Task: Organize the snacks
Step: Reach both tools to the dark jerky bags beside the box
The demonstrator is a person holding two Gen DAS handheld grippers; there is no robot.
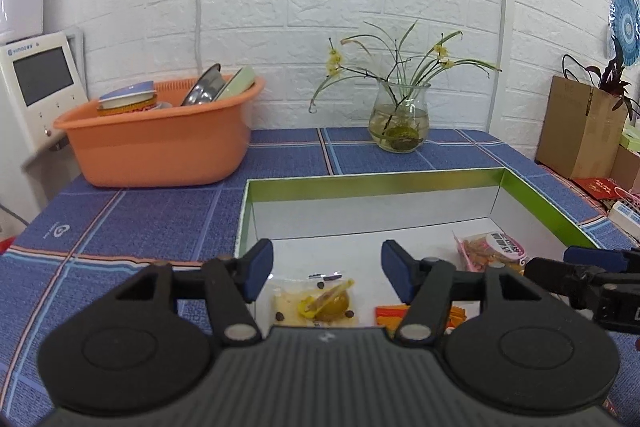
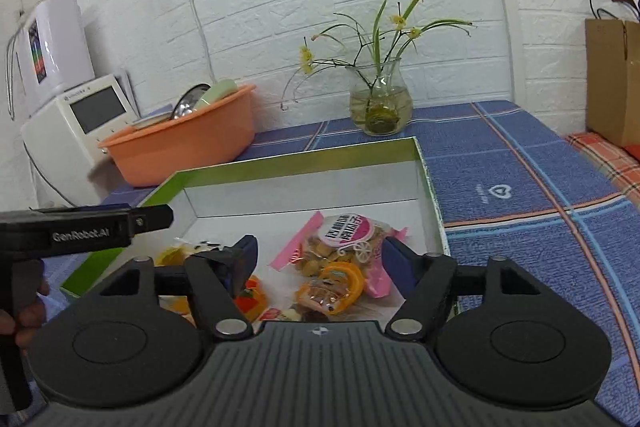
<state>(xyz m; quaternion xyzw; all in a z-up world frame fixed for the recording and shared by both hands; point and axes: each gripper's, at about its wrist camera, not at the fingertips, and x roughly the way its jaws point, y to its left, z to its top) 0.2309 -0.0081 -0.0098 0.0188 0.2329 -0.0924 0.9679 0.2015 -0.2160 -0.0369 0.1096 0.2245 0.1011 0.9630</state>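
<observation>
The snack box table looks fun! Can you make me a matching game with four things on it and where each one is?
Things:
1. pink snack bag
2. metal bowl
3. yellow flowers
4. paper bag

Places:
A. in the glass vase with water
B. off the table's right end, against the wall
C. inside the green-edged box
D. leaning in the orange tub

Pairs: 1-C, 2-D, 3-A, 4-B
</observation>
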